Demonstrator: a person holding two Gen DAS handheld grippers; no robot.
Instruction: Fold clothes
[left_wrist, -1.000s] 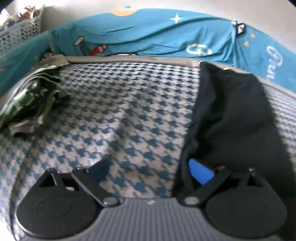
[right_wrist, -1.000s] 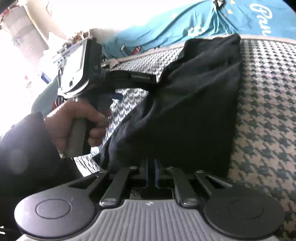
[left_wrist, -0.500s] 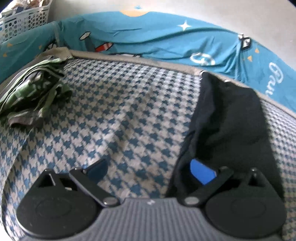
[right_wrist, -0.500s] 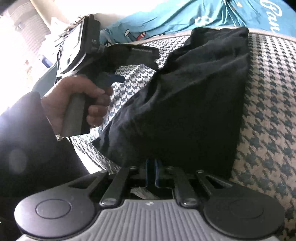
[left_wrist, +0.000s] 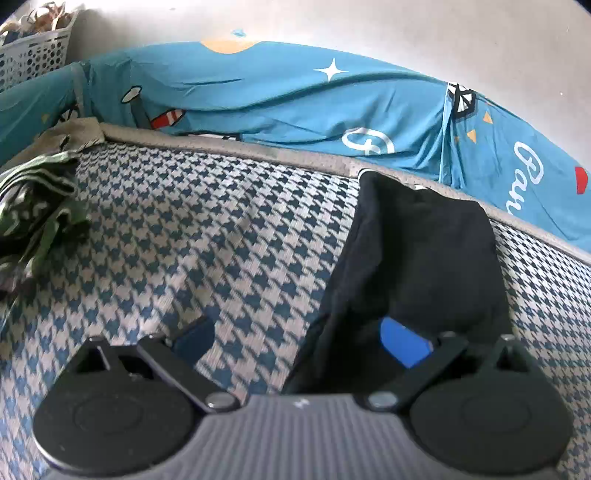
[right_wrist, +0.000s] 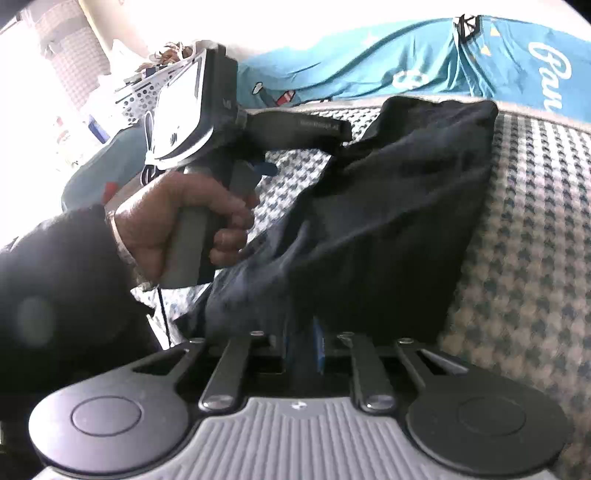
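Nearby, green clothes pile (left_wrist: 33, 206), teal sheet (left_wrist: 295, 99)

Houndstooth-covered surface (left_wrist: 229, 236) with black garment (left_wrist: 424, 258) and crumpled green clothes (left_wrist: 33, 199) on it.

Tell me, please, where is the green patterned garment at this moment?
In the left wrist view the green patterned garment lies crumpled at the far left edge of the houndstooth surface, well apart from the black garment on the right.
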